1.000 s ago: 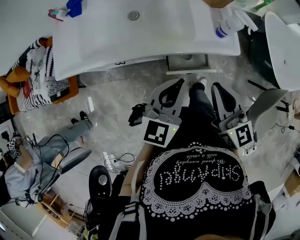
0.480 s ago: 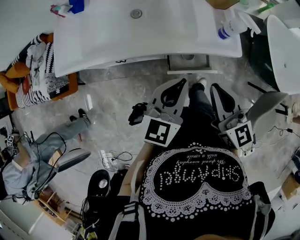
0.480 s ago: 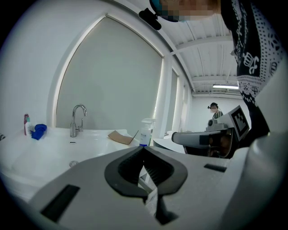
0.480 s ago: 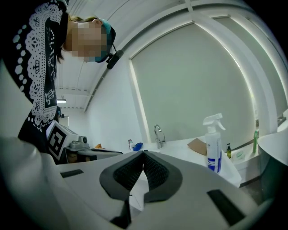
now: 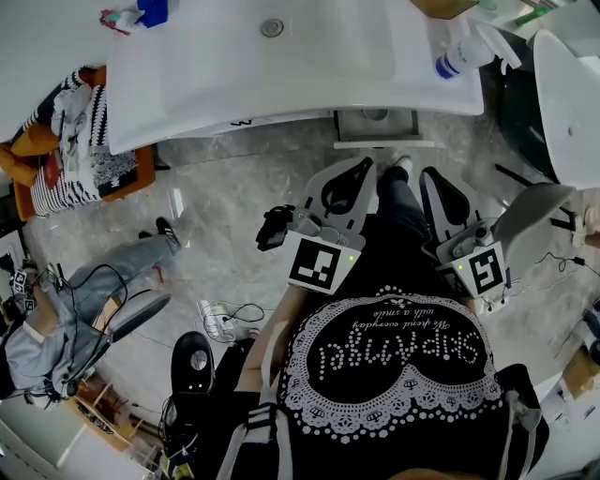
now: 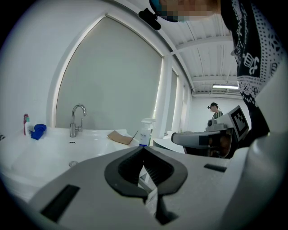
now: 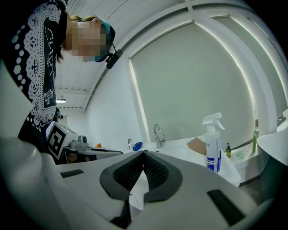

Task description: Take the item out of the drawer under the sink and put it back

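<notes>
The white sink spans the top of the head view. Under its front edge a grey drawer stands pulled out a little; what lies in it I cannot make out. My left gripper is held in front of my body, pointing toward the drawer, shut and empty. My right gripper sits beside it to the right, also shut with nothing in it. In the left gripper view the left gripper has its pads together, with the faucet beyond. The right gripper looks the same in its own view.
A spray bottle and a piece of cardboard stand on the sink's right end, a blue cloth on its left. A person sits on the floor at the left beside cables. An orange seat with striped cloth stands left of the sink.
Both grippers have kept still. The person seated on the floor at the left has shifted their legs a little.
</notes>
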